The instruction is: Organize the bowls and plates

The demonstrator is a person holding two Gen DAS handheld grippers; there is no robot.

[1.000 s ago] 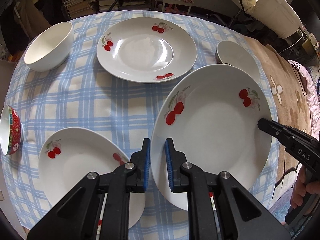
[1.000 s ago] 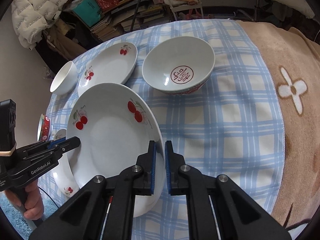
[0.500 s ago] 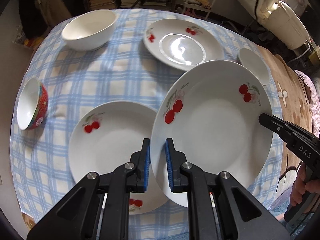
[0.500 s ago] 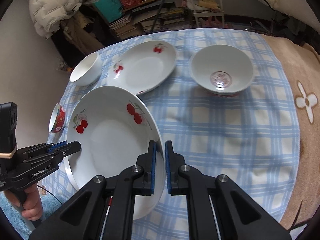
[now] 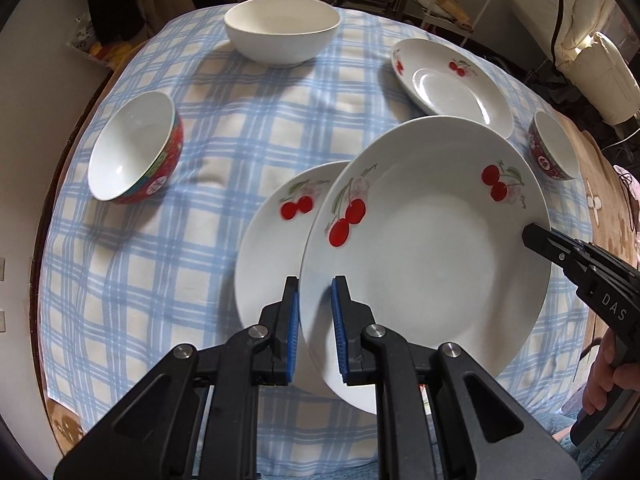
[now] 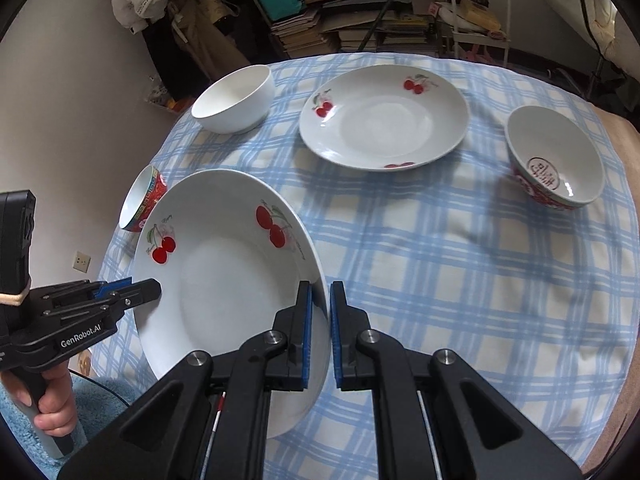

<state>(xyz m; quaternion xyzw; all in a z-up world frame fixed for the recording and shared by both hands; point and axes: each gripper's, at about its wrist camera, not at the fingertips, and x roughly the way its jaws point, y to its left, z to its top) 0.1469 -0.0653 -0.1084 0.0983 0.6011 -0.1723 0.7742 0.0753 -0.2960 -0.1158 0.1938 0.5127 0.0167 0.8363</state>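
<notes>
A white cherry plate (image 5: 432,248) hangs tilted above the table, held by both grippers. My left gripper (image 5: 315,282) is shut on its near rim, and the right gripper's tip (image 5: 536,236) clamps the opposite rim. In the right wrist view my right gripper (image 6: 321,286) pinches the same plate (image 6: 224,280), with the left gripper (image 6: 148,288) on the far rim. A second cherry plate (image 5: 272,248) lies on the cloth, partly under the held one. A third cherry plate (image 5: 452,84) sits at the back.
A plain white bowl (image 5: 282,34) stands at the far side, a red-patterned bowl (image 5: 136,152) at the left and another (image 6: 556,160) at the right. The blue checked cloth (image 6: 440,260) covers the round table. Book shelves (image 6: 360,20) stand behind.
Both grippers carried the plate across the table, over towards the plate lying on the cloth, which now shows partly beneath it. Both grips stayed as they were.
</notes>
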